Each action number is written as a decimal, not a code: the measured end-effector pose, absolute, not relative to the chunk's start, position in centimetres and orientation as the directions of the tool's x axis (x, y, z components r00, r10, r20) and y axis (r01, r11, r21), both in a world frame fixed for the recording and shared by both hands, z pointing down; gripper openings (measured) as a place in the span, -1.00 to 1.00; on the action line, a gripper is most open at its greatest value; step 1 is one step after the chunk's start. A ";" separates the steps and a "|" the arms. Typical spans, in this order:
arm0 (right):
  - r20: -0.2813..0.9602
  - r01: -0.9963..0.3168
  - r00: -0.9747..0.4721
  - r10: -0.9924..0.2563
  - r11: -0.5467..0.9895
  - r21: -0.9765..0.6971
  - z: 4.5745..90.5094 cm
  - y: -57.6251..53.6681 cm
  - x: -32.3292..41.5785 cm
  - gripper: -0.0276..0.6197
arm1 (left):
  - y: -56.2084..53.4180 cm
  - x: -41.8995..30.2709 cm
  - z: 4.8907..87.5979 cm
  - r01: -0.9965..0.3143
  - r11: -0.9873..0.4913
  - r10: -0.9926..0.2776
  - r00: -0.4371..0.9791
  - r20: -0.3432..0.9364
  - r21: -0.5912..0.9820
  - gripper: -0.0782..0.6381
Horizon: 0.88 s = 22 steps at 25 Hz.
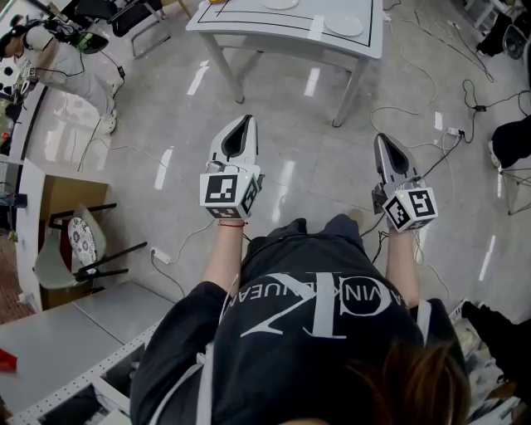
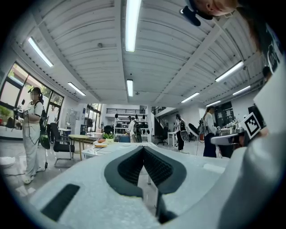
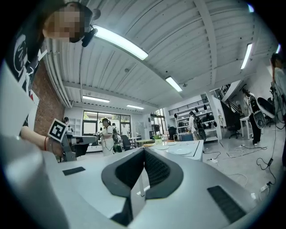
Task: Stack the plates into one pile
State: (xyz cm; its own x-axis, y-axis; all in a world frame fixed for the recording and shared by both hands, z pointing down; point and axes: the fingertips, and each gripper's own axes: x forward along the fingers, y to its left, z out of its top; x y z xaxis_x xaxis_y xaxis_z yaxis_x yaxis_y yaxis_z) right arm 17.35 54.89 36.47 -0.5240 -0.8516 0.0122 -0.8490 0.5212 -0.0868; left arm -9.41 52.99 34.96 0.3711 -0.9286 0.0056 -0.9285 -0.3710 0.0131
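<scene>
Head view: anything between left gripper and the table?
Only bare floor lies between the left gripper and the table, as the head view shows.

Two round white plates lie flat, apart and unstacked, on a white table [image 1: 249,31]: the near plate [image 1: 344,26] by its right edge, the far plate [image 1: 280,3] partly cropped at top.

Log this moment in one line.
left gripper: shut, empty | right gripper: shut, empty | plates: apart on white table | stacking: not begun
</scene>
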 end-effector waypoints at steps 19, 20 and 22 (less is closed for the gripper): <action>0.012 -0.839 -0.510 -0.860 0.495 -0.226 37.6 50.8 18.6 -0.43 | 48.3 -10.6 36.6 -0.935 -0.347 -0.934 0.351 0.062 0.073 -0.44; 0.018 -0.838 -0.513 -0.858 0.496 -0.227 37.8 50.0 18.4 -0.43 | 47.5 -10.6 36.7 -0.935 -0.346 -0.934 0.351 0.064 0.075 -0.44; 0.027 -0.839 -0.510 -0.860 0.491 -0.234 38.0 48.5 18.4 -0.43 | 46.0 -10.6 36.8 -0.935 -0.345 -0.934 0.350 0.064 0.079 -0.44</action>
State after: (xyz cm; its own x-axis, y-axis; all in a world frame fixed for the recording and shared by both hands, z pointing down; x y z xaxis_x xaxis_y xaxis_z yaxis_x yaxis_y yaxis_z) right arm 18.37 48.52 38.05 -0.5104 -0.8595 0.0267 -0.8392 0.4910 -0.2338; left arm -10.59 45.99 36.79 0.3502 -0.9345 0.0644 -0.9353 -0.3451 0.0789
